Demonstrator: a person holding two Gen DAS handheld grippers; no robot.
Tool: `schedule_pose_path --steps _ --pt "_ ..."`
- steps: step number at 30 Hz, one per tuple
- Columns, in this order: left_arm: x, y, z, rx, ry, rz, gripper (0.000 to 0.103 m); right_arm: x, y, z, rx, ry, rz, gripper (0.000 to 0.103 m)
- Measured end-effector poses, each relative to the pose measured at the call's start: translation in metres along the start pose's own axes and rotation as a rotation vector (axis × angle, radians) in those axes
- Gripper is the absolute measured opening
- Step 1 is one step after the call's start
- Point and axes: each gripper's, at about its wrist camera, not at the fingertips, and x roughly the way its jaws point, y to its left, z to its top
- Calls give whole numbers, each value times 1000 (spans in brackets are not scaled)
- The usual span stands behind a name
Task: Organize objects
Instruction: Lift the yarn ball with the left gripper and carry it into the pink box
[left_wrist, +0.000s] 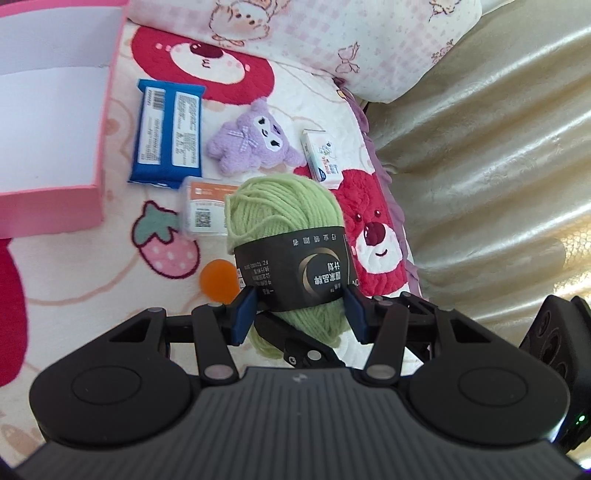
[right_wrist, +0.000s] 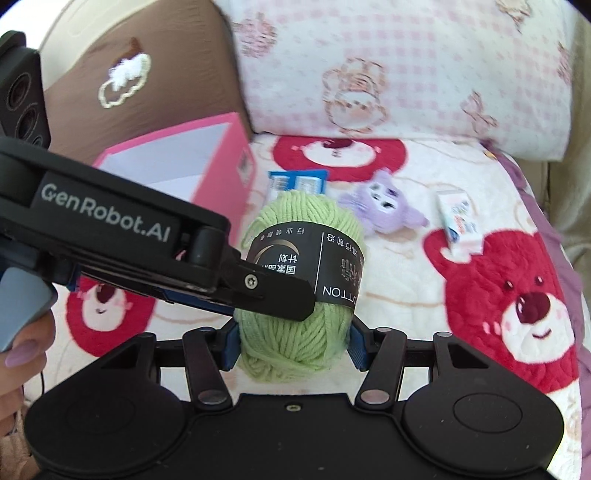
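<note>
Yarn skein (left_wrist: 284, 240) pinched by both grippers (left_wrist: 301, 314) (right_wrist: 293, 341), pink box (left_wrist: 51, 147) at ten o'clock apparently empty, five items unsorted.

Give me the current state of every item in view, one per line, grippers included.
Green yarn ball with black paper band: lifted, clamped by both grippers.
Left gripper: shut on the yarn.
Right gripper: shut on the yarn.
Pink cardboard box: open, inside looks empty.
Blue wipes packet: flat, label side up.
Purple plush toy: lying on the blanket.
Small white carton: on its side.
</note>
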Motion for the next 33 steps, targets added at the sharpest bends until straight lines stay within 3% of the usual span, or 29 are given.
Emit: schedule_pose_path --steps 18,33 --pt "-83 9 -15 37 -69 100 50 -29 73 19 -113 -33 67 60" --pt "-135 55 2 -18 -161 86 51 -16 123 57 -218 -48 102 60"
